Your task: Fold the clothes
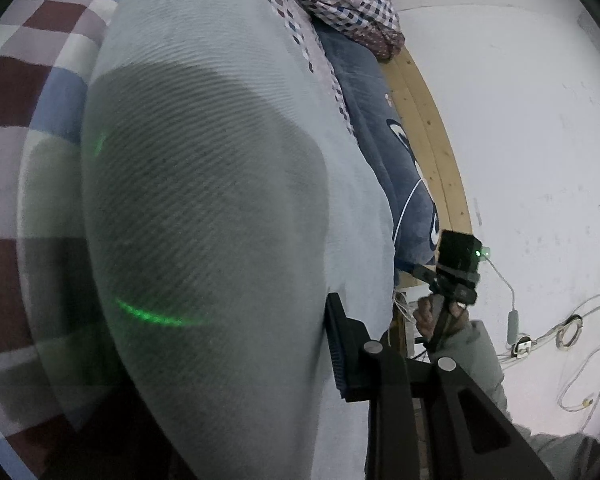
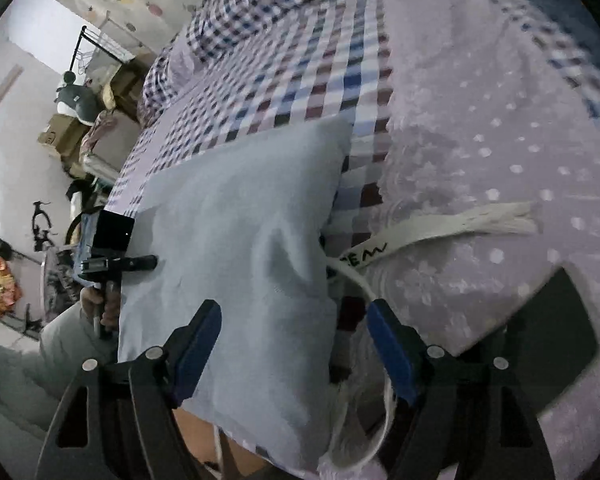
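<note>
Right gripper (image 2: 294, 354): blue-padded fingers spread wide, straddling the near edge of the pale blue-grey ribbed cloth garment (image 2: 240, 248), nothing pinched. Garment lies flat at centre frame on the checked plaid bedsheet (image 2: 300, 80), long axis running from lower centre toward upper right. Left gripper (image 2: 140, 263), mid-left of frame, rests at the garment's left edge; its fingers are mostly hidden, closure cannot be told. White woven strap (image 2: 440, 232) lies right of the garment. Judgement: the near edge is the right gripper's to take.
</note>
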Demonstrator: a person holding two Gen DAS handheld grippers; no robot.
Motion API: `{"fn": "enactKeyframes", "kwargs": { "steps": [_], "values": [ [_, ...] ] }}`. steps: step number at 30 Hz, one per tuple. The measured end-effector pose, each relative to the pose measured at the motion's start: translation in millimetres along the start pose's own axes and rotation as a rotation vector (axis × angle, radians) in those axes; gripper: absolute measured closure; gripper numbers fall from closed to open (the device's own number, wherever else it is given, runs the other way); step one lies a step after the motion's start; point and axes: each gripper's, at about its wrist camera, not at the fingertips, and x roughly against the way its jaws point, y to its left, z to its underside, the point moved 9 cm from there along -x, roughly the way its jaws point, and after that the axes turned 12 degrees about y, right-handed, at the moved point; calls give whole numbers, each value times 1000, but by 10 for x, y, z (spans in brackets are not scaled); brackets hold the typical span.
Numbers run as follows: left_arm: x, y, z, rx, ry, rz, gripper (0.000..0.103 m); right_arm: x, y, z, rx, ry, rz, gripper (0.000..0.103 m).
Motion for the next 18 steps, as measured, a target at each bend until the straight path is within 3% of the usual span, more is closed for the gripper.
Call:
{"fn": "enactKeyframes", "kwargs": {
  "steps": [11,15,18],
  "values": [
    [66,26,25,-8,0,-1,74,-275,-165,-123,33,148,-175,18],
    [88,40,56,-8,-3,1,75,-466,-13,-262,75,193,-212,16],
    [88,37,75,-5,-5,0,75,-703,210,-409,119,236,-241,8]
  ]
}}
